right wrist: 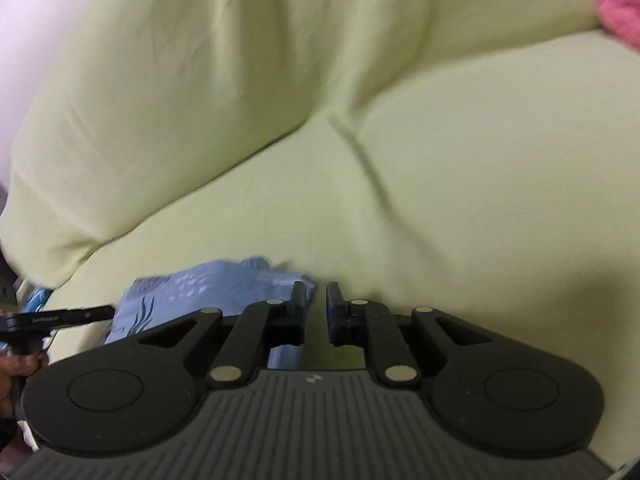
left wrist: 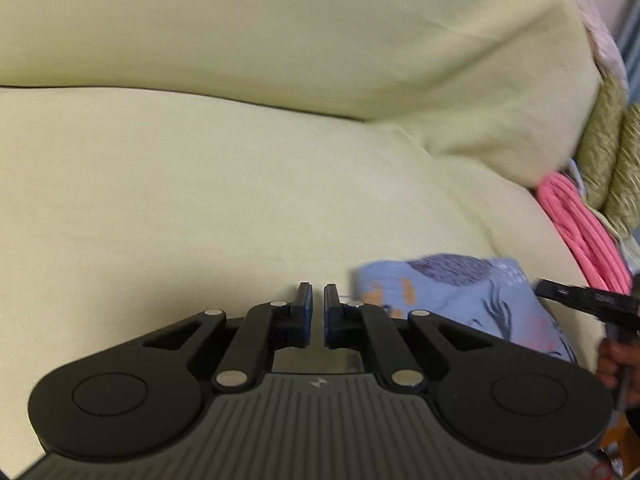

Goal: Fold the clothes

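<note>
A light blue printed garment (left wrist: 460, 296) lies bunched on the pale green sofa seat (left wrist: 200, 200), just right of my left gripper (left wrist: 317, 296). The left gripper's jaws stand slightly apart with nothing between them. In the right wrist view the same garment (right wrist: 208, 292) lies left of and partly under my right gripper (right wrist: 316, 296). Its jaws are also slightly apart and hold nothing. The other gripper's black body shows at the right edge in the left wrist view (left wrist: 588, 300) and at the left edge in the right wrist view (right wrist: 52, 320).
The sofa's green back cushion (left wrist: 280, 32) rises behind the seat. A pink ribbed cloth (left wrist: 576, 224) and olive knitted fabric (left wrist: 608, 152) are piled at the sofa's right end. A seam between seat cushions (right wrist: 368, 160) runs diagonally.
</note>
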{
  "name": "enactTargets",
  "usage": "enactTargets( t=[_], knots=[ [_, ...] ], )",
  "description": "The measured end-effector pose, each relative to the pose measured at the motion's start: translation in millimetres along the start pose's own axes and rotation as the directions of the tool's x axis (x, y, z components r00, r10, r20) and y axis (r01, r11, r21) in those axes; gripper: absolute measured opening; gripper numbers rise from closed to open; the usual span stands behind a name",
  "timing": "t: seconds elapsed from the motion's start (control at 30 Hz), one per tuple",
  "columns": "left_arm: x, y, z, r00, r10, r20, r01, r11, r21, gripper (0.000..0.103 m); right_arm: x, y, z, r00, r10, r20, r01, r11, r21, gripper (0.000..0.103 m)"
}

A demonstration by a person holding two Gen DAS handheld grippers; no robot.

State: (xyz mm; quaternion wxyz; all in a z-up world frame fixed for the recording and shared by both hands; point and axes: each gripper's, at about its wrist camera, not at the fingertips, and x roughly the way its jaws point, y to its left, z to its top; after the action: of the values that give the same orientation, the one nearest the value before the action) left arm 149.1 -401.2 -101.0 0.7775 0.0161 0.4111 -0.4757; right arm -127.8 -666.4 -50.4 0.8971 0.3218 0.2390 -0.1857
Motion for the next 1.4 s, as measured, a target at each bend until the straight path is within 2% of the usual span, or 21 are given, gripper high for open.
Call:
enactTargets(
  t=[0.07,0.13,0.2,0.23,0.4,0.5,0.53,0.57,0.63,0.7,0.73,0.77,0.8,1.03,1.27,1.4],
  knots=[
    [-17.5,-6.5,-6.0,1.000,0.005,0.017,-0.006,1.000,0.026,0.003,-24.1,11.1,-5.2,0.999,-0.012,0.032,0.014,0.998,-0.061,0.030],
    [-35.1,-16.4,-14.2,1.000,-0.004,0.030,0.003,0.998,0.059,0.009,-48.5,25.8,-16.0,0.998,0.002,0.057,0.004,0.995,-0.103,0.033],
    [-44.8,-40.3,-30.2,0.999,-0.045,0.020,0.042,0.991,0.123,0.029,-66.7,41.5,-32.9,0.998,0.045,0.051,-0.038,0.992,-0.119,0.033],
    [-49.2,-53.0,-38.5,0.998,-0.066,0.013,0.063,0.986,0.157,0.032,-74.9,49.0,-43.2,0.997,0.062,0.045,-0.055,0.990,-0.133,0.033],
    [-41.8,-119.7,-84.1,0.994,-0.098,-0.054,0.111,0.926,0.361,0.033,-79.9,99.6,-91.0,0.994,0.108,-0.026,-0.111,0.968,-0.225,0.036],
    [-31.2,-130.4,-100.3,0.997,-0.040,-0.069,0.066,0.899,0.433,0.034,-66.3,111.1,-106.7,0.991,0.088,-0.100,-0.116,0.939,-0.323,0.035],
    [-31.8,-126.1,-100.7,0.997,-0.034,-0.066,0.059,0.900,0.432,0.034,-63.9,106.2,-111.8,0.992,0.062,-0.114,-0.098,0.933,-0.346,0.026],
    [-33.5,-120.9,-99.9,0.998,-0.033,-0.062,0.057,0.904,0.423,0.035,-64.2,97.0,-109.8,0.992,0.053,-0.112,-0.089,0.933,-0.349,0.013],
    [-36.7,-111.3,-97.3,0.998,-0.019,-0.052,0.039,0.912,0.408,0.034,-72.1,76.2,-99.4,0.994,0.041,-0.098,-0.069,0.951,-0.302,0.003],
    [-40.3,-100.4,-94.1,0.999,0.038,-0.034,-0.022,0.918,0.396,0.034,-79.2,58.3,-91.1,0.997,-0.034,-0.072,0.012,0.957,-0.289,0.018],
    [-41.5,-94.5,-93.0,0.998,0.047,-0.034,-0.031,0.924,0.382,0.034,-80.0,47.6,-87.6,0.995,-0.059,-0.075,0.036,0.960,-0.277,0.037],
    [-42.6,-91.2,-92.1,0.998,0.050,-0.035,-0.033,0.928,0.372,0.034,-81.0,50.3,-87.9,0.996,-0.058,-0.074,0.035,0.958,-0.285,0.041],
    [-43.6,-89.1,-91.4,0.998,0.054,-0.036,-0.037,0.931,0.363,0.034,-82.1,54.7,-88.8,0.996,-0.054,-0.072,0.030,0.955,-0.295,0.041],
    [-45.7,-103.9,-95.6,0.990,0.133,-0.035,-0.108,0.907,0.407,0.033,-89.4,86.0,-94.9,0.998,-0.025,-0.063,0.001,0.931,-0.365,0.041],
    [-45.5,-108.0,-95.1,0.985,0.168,-0.046,-0.133,0.898,0.420,0.033,-96.8,117.2,-101.0,0.998,0.004,-0.056,-0.028,0.901,-0.434,0.044],
    [-45.1,-108.3,-95.4,0.984,0.173,-0.046,-0.137,0.894,0.426,0.033,-91.8,108.7,-104.9,0.996,-0.051,-0.072,0.015,0.904,-0.427,0.044]
  ],
)
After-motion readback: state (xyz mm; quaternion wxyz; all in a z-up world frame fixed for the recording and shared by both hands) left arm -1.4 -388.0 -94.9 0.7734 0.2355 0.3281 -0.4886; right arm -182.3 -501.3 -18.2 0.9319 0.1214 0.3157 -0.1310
